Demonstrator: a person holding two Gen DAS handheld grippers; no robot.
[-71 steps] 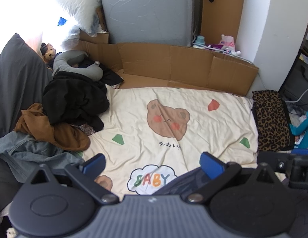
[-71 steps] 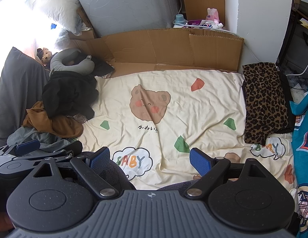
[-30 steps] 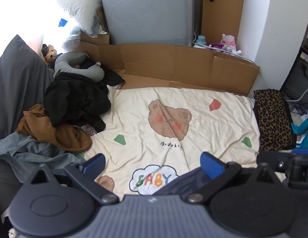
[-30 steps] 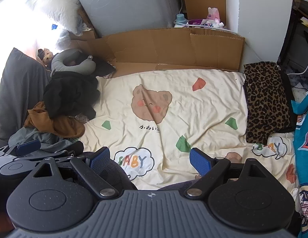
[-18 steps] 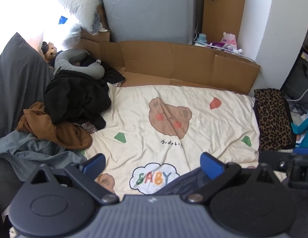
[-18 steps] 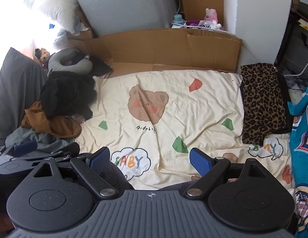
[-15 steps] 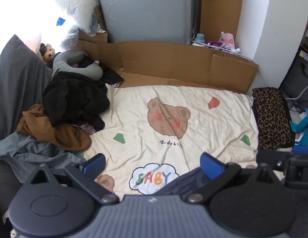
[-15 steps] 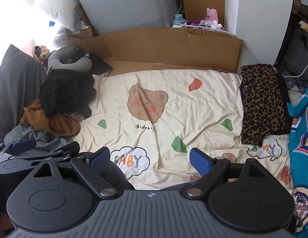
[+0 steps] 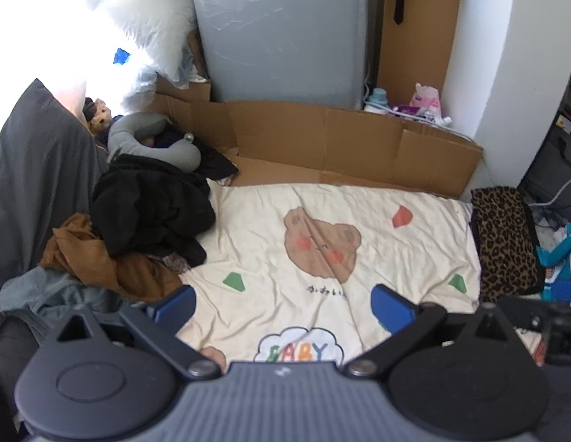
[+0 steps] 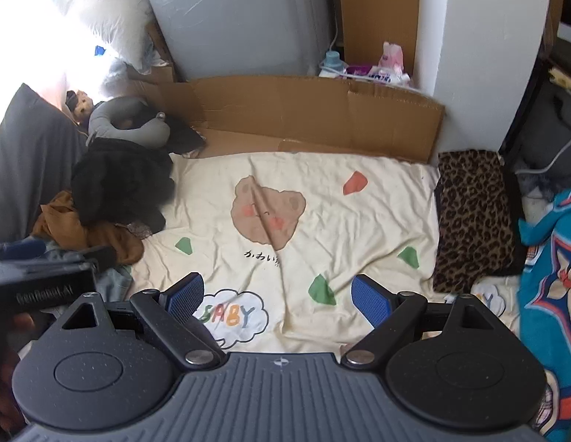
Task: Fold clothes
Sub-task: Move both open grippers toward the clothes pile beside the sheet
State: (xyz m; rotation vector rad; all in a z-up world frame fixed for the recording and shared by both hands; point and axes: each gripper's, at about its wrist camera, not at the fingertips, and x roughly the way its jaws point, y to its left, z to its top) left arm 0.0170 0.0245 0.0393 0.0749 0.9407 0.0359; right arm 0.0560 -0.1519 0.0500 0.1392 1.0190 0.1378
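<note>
- Both tongs stand wide with nothing between the pads: left gripper (image 9: 281, 304), right gripper (image 10: 277, 294), each hanging over the near part of the sheet (image 9: 377, 269).
- Left of the sheet lies the clothes pile: a grey garment (image 9: 46, 294) nearest, a brown garment (image 9: 97, 261) on it, a black garment (image 9: 149, 206) on top and reaching the sheet's left edge.
- Beyond the pile, a grey neck pillow (image 9: 152, 140) with a small doll (image 9: 97, 116) beside it.
- On the sheet itself: only its print, a bear (image 9: 322, 246) in the middle and a "BABY" cloud (image 9: 300, 346) near the grippers.
- Behind the sheet's far edge, a cardboard wall (image 9: 340, 143); behind that, bottles and packets (image 9: 414, 103).
- Touching the sheet's right edge, a folded leopard cloth (image 9: 506, 243).
- Right view only: a teal patterned fabric (image 10: 554, 280) right of the leopard cloth shows broadly, and the left gripper's black body sits at its left edge, over the pile.
- Left view only: more of the grey garment, and the right gripper's body at its right edge.
</note>
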